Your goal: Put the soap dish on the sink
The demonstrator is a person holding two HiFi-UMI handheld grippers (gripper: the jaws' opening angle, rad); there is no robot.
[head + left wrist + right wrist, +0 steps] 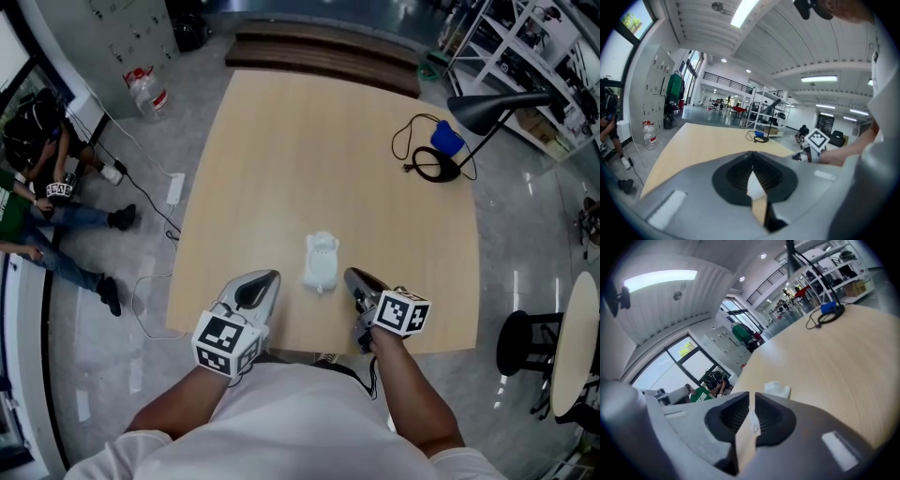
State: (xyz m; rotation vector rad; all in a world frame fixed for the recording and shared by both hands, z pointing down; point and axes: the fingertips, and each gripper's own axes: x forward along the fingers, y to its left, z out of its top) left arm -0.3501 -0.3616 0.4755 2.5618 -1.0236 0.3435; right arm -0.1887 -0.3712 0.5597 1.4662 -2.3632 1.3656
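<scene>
A small white moulded object (321,261), the only task-like thing in sight, lies on the light wooden table (309,150) near its front edge. I cannot tell whether it is the soap dish or the sink. My left gripper (255,290) rests to its left, a short way off, with its jaw tips touching and nothing held (752,155). My right gripper (360,285) hovers just right of the white object, apart from it. In the right gripper view, its jaws (751,395) stand a narrow slit apart with nothing between them. The white object (777,389) lies just beyond the tips.
A black desk lamp (495,108) with its round base (437,170), a cable and a blue item (447,139) stand at the table's far right. People sit on the floor at left (37,202). A black stool (525,342) stands right of the table.
</scene>
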